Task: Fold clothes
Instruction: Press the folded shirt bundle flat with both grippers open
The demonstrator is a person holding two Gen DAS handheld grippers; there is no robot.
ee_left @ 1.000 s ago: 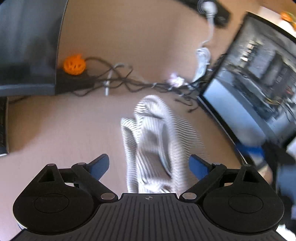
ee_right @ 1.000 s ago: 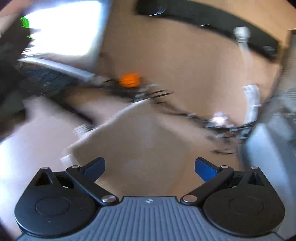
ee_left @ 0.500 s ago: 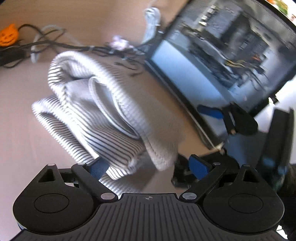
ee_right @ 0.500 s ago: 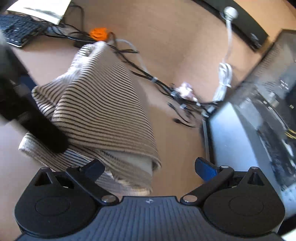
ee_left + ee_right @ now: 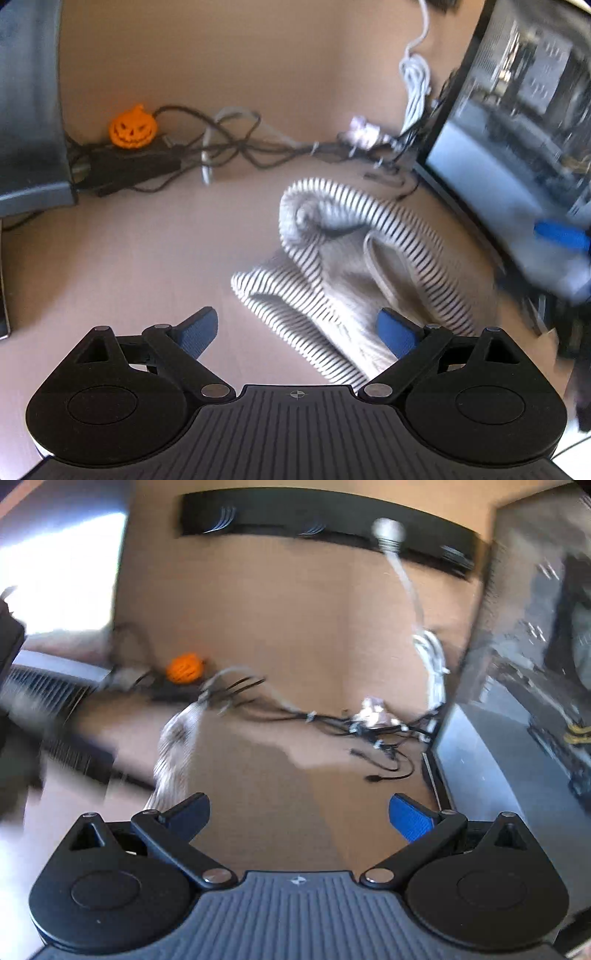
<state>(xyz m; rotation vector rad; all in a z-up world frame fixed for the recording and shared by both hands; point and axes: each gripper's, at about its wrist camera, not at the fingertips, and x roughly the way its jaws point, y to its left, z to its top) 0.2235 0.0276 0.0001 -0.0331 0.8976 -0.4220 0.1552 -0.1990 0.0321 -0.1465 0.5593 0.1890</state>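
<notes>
1. The left tool [image 5: 297, 328] is spread wide and holds nothing. Its right finger stands over the near edge of the striped garment [image 5: 354, 266], though contact cannot be told from this view. The left finger is above bare table [image 5: 129, 258].
2. The right tool [image 5: 299, 812] is likewise wide and empty, hanging over bare table surface. The garment [image 5: 177, 746] shows only as a blurred heap off to its left, beyond its left finger.
3. The garment lies crumpled on the table, rolled and bunched rather than flat, right of centre in the left wrist view, close to the monitor [image 5: 517, 147].
4. Risk near at hand: with layers heaped on one another, a pinch at this edge would likely catch several thicknesses, and lifting would drag the whole bundle instead of opening it.
5. Risk from the right side: its view is smeared, so the right tool seems poorly lined up; closing there would grip nothing.
6. Risk farther off: the tangled cables [image 5: 236, 147] and the pumpkin figure [image 5: 133, 127] lie just beyond the cloth, by the wall. Spreading the garment outward could snag a cable or knock the pumpkin figure over.
7. The monitor edge stands near the cloth's right side; a wide sweep there may strike it.
</notes>
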